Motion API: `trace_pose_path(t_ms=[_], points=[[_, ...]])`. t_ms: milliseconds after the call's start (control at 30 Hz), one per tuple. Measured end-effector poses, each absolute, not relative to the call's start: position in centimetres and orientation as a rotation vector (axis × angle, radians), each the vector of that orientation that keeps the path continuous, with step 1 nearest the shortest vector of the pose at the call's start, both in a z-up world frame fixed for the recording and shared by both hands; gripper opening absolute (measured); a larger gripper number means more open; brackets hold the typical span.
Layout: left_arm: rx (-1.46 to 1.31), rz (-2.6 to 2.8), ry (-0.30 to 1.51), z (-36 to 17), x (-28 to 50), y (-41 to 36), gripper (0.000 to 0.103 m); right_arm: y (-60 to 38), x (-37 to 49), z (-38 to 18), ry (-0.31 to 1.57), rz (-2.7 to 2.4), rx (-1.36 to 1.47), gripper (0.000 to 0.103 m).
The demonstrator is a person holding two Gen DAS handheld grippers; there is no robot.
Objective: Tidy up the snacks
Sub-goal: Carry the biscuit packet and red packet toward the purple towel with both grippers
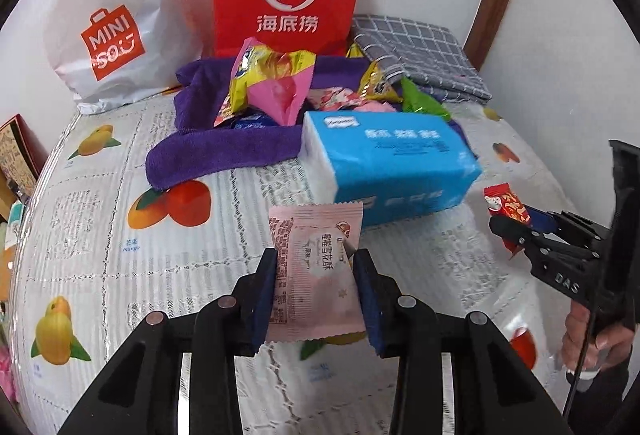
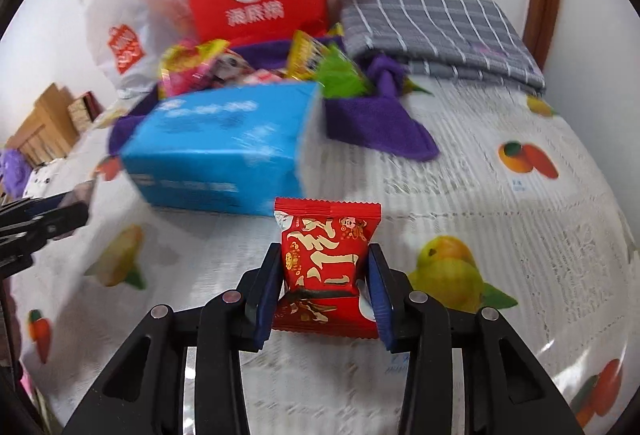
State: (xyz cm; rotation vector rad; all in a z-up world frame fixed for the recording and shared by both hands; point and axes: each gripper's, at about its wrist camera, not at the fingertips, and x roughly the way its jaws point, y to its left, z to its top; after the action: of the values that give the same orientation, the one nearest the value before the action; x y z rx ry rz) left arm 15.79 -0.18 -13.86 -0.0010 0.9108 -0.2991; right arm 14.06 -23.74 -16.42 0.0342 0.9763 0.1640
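A fruit-printed tablecloth (image 1: 100,235) fills both views; low in the left wrist frame the left gripper (image 1: 316,291) is clamped on a pink snack packet (image 1: 316,275), and in the right wrist frame the right gripper (image 2: 325,291) on a red snack packet (image 2: 326,267); toward the top, a heap of snacks (image 1: 276,87) is seen unsorted on a purple towel (image 1: 208,151), so most work is judged left.

Snack pile (image 1: 280,91) lies behind tissue pack (image 1: 392,163).
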Motion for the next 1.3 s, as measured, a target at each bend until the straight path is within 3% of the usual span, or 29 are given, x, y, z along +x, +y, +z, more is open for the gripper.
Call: trace_pose_path(t_ms=[600, 1300], points=[[-0.055, -0.403, 0.814, -5.3, 15.7, -2.1, 0.036, -22.3, 14.8, -5.2, 0.83, 0.193, 0.089, 0.041], [-0.108, -0.418, 0.736, -0.4, 22.0, -2.1, 0.036, -22.3, 21.1, -0.7, 0.758, 0.221, 0.086, 0.041]])
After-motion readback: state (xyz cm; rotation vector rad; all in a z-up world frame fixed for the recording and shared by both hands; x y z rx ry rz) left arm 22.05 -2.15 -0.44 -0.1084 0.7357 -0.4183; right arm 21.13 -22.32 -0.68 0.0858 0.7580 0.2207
